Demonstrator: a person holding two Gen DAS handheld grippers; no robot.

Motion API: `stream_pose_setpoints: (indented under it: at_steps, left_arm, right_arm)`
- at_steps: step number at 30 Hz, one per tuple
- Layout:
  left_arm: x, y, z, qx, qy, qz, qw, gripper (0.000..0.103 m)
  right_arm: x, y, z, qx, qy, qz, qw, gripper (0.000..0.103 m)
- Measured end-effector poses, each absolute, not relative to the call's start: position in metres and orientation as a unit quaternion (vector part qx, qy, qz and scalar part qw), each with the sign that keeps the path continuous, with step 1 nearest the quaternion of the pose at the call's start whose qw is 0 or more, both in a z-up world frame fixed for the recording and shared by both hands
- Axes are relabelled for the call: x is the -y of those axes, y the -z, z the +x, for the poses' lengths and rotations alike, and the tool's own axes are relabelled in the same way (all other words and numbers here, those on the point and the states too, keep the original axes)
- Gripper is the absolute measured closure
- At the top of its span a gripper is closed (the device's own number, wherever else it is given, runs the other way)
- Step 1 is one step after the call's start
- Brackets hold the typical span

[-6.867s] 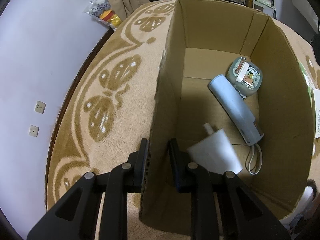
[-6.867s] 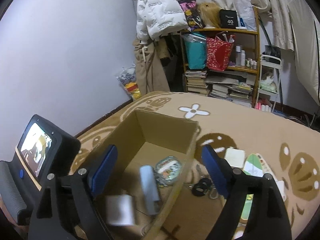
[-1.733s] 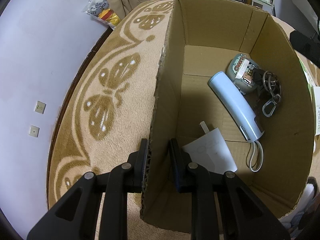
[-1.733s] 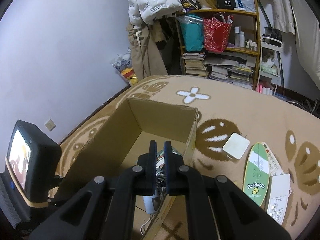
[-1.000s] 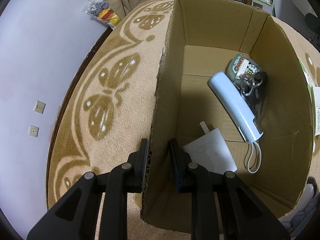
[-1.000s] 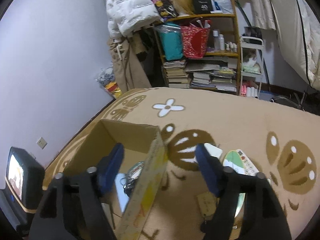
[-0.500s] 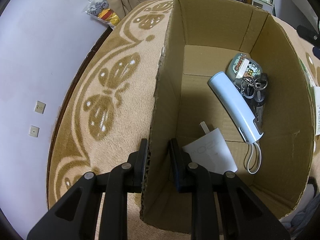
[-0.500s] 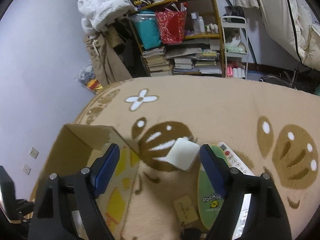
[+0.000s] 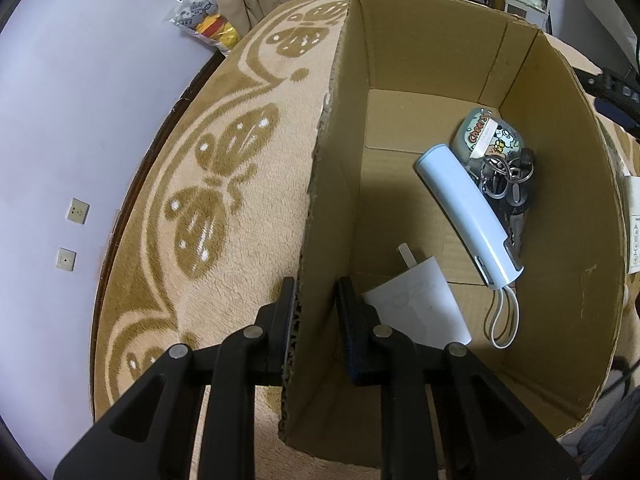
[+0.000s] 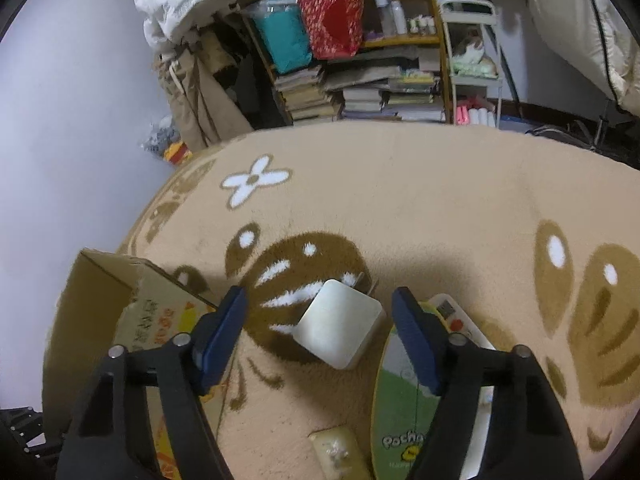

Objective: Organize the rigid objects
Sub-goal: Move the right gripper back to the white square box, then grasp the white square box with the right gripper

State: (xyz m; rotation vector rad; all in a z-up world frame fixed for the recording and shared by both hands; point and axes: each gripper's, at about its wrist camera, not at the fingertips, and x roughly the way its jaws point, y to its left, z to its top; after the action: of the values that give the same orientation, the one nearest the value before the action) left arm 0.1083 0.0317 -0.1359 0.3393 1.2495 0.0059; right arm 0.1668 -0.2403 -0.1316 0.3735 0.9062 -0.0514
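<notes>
Item: white square charger block (image 10: 338, 322), smooth matte plastic with rounded corners, lying flat on the plush beige-and-brown carpet (image 10: 420, 200) just outside the cardboard box (image 9: 560, 240).

Right gripper (image 10: 320, 316) spread wide, a blue-padded finger on either side of the block, not touching it. Left gripper (image 9: 316, 312) clenched on the corrugated box wall. Inside the box: pale blue cylindrical device (image 9: 464, 212) with cord loop, key bunch (image 9: 504, 184), oval printed tin (image 9: 484, 136), white block (image 9: 416, 312). Green oval case (image 10: 400, 420) just beside the charger.

"Cheers" on tin (image 9: 486, 136); perhaps "Pochacco", green board (image 10: 404, 420)
</notes>
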Motion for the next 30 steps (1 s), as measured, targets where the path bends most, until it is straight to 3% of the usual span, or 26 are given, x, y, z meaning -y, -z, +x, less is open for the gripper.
stream_pose_setpoints:
  at_steps: [19, 22, 30]
  left_arm:
    - [-0.027, 0.139, 0.109, -0.582, -0.004, 0.166, 0.796, 0.083]
    - [-0.026, 0.138, 0.109, -0.582, -0.006, 0.168, 0.796, 0.083]
    - [-0.026, 0.138, 0.109, -0.581, -0.006, 0.170, 0.796, 0.083]
  right_arm:
    - [0.219, 0.166, 0.177, -0.465, 0.035, 0.136, 0.874, 0.026]
    - [0.215, 0.168, 0.176, -0.473, 0.032, 0.129, 0.871, 0.036]
    - [0.211, 0.169, 0.173, -0.482, 0.026, 0.115, 0.868, 0.036]
